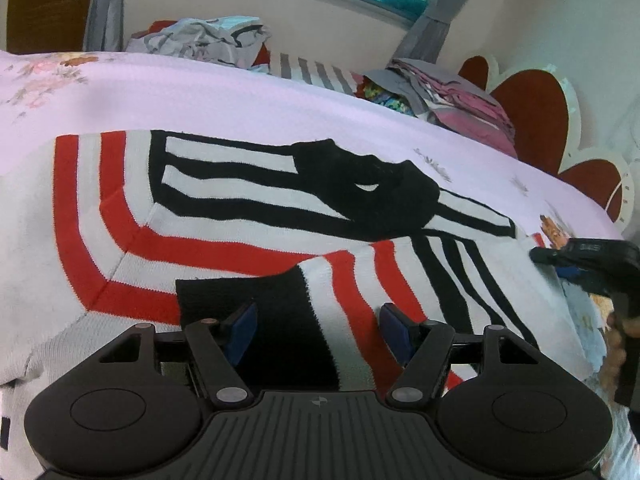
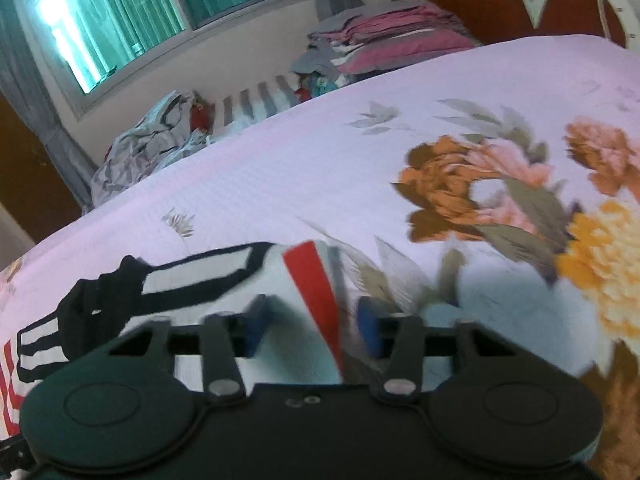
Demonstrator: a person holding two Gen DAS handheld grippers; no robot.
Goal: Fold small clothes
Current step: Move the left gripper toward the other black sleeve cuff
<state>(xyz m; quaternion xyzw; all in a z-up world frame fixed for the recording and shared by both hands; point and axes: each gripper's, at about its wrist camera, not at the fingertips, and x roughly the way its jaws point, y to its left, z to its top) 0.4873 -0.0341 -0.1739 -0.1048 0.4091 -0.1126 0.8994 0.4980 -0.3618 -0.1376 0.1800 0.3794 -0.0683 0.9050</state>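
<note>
Sweater point(image 1: 224, 216) lies flat across bed point(image 1: 240, 96), collar toward far edge.

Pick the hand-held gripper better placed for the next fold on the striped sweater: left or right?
Right, probably. The right hand-held gripper already has the sweater's red-striped edge between its jaws, so it could carry that edge over. The left hand-held gripper is open above the folded-in black cuff, gripping nothing.

Bare bedspread point(image 2: 280, 168) open beyond striped sweater point(image 1: 240, 232), folded stack point(image 2: 392, 36) and crumpled heap point(image 2: 148, 148) lining far edge
</note>
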